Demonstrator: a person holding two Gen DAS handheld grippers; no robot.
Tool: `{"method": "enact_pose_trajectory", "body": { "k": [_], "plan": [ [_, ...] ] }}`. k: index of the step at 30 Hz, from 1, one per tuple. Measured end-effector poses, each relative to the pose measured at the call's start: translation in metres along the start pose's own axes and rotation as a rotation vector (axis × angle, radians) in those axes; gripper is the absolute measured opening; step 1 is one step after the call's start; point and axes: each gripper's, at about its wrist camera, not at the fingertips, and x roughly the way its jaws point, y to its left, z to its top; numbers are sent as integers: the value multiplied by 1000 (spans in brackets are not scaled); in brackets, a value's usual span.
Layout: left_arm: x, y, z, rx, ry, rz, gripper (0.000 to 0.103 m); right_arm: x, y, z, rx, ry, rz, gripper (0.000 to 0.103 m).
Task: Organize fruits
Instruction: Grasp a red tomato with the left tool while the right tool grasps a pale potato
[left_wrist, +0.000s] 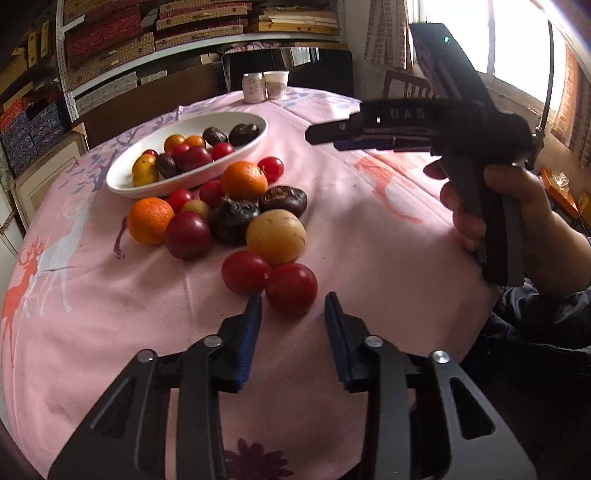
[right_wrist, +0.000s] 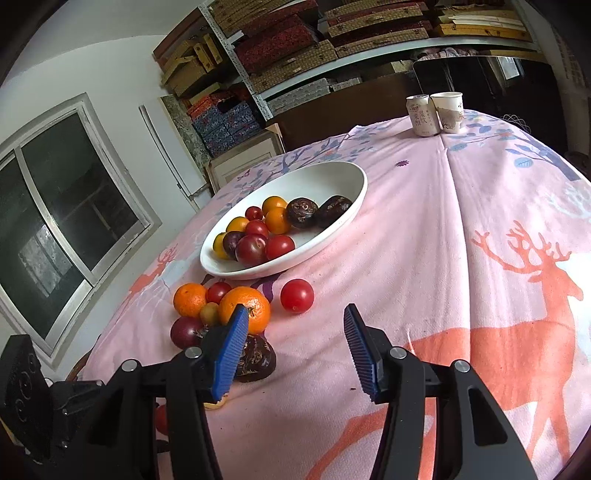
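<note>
**Left gripper** (left_wrist: 293, 306), bottom centre of the left wrist view: the 2 blue-padded fingers stand a narrow gap apart. Nothing lies between them and nothing is gripped. The fingertips sit just short of a red tomato (left_wrist: 291, 288), which touches a 2nd red tomato (left_wrist: 245, 271) to its left.

**Right gripper** (right_wrist: 295, 308), bottom centre of the right wrist view: the jaws are parted moderately wide and are empty. A lone red tomato (right_wrist: 296, 295) lies on the cloth beyond the tips. In the left wrist view, this gripper appears at upper right, held above the cloth by a hand (left_wrist: 517, 206).

**Fruit, loose:** a cluster lies on the pink tablecloth (left_wrist: 369, 229) at centre left of the left wrist view, just below the bowl. It includes:
- 2 oranges (left_wrist: 243, 181) (left_wrist: 149, 220)
- a yellow round fruit (left_wrist: 276, 236)
- a dark red plum (left_wrist: 187, 234)
- 2 dark brown fruits (left_wrist: 232, 219) (left_wrist: 283, 201)
- several small red tomatoes

Most of the pieces touch one another.

**Fruit, sorted:** the white oval bowl (left_wrist: 122, 181) at upper left of centre holds small orange, red and dark brown fruits, grouped towards its left and middle.

**Other items:** a can (left_wrist: 254, 88) and a paper cup (left_wrist: 276, 84) stand side by side at the far edge of the table. Shelves of stacked boxes (left_wrist: 147, 33) fill the background.
</note>
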Motion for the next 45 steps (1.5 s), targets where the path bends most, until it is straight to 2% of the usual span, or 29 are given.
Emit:
{"method": "enact_pose_trajectory", "body": {
  "k": [10,18,22,26,28,30,35,37,39,42,45],
  "plan": [
    [0,15,7,-102,-76,-21,28,1,0,-1,-11,10,11,54],
    [-22,33,8,-137,-125,3,28,12,35,-11,-194,95,46,54],
    [-34,50,7,-180,-155,26,28,2,51,-19,-282,75,121,54],
    [-39,65,3,-215,-157,46,28,12,75,-32,-349,157,129,54],
    [-40,68,2,-227,-153,49,28,21,84,-39,-351,208,125,50],
    [-39,69,0,-228,-148,47,28,27,93,-44,-389,219,61,48],
    [-33,70,-2,-224,-141,40,28,33,87,-38,-311,244,66,45],
    [-30,71,-2,-229,-139,36,28,34,87,-37,-298,263,73,48],
    [-28,72,-1,-235,-139,35,28,36,85,-35,-272,273,80,45],
    [-29,74,0,-240,-146,30,28,33,81,-36,-250,249,87,42],
    [-32,76,5,-239,-155,30,28,20,73,-28,-186,204,139,42]
  ]
}}
